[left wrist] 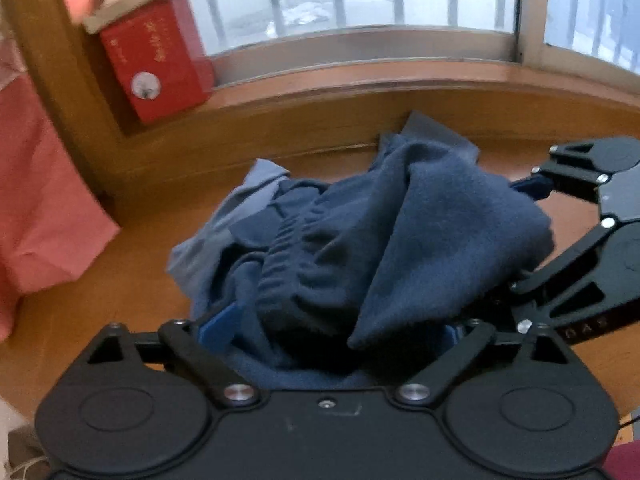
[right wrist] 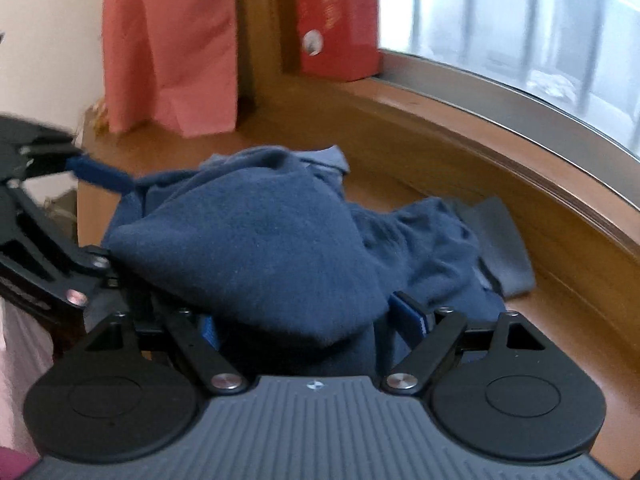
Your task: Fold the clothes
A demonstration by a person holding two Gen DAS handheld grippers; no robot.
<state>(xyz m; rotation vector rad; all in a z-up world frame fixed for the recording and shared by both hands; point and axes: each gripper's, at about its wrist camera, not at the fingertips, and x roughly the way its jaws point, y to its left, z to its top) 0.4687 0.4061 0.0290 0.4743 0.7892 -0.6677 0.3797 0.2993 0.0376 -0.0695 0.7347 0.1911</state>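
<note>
Your biggest risk was that the one bunched navy fleece garment with an elastic waistband (left wrist: 360,240), heaped on the brown wooden sill ledge (left wrist: 120,288) at twelve o'clock of both cameras, would slump and lose its fold, because thick fabric was draped over both tools. You had two: the left gripper (left wrist: 328,328) and the right gripper (right wrist: 308,320), each with jaws spread around cloth, whether pinching I cannot tell. Beyond sat one pink paper bag (right wrist: 188,60) at eleven o'clock and one red box (left wrist: 156,56).

2 grippers (left wrist: 324,328) (right wrist: 312,320), 1 navy garment (left wrist: 360,232), 1 red box (left wrist: 156,56), 1 pink bag (right wrist: 188,52).
</note>
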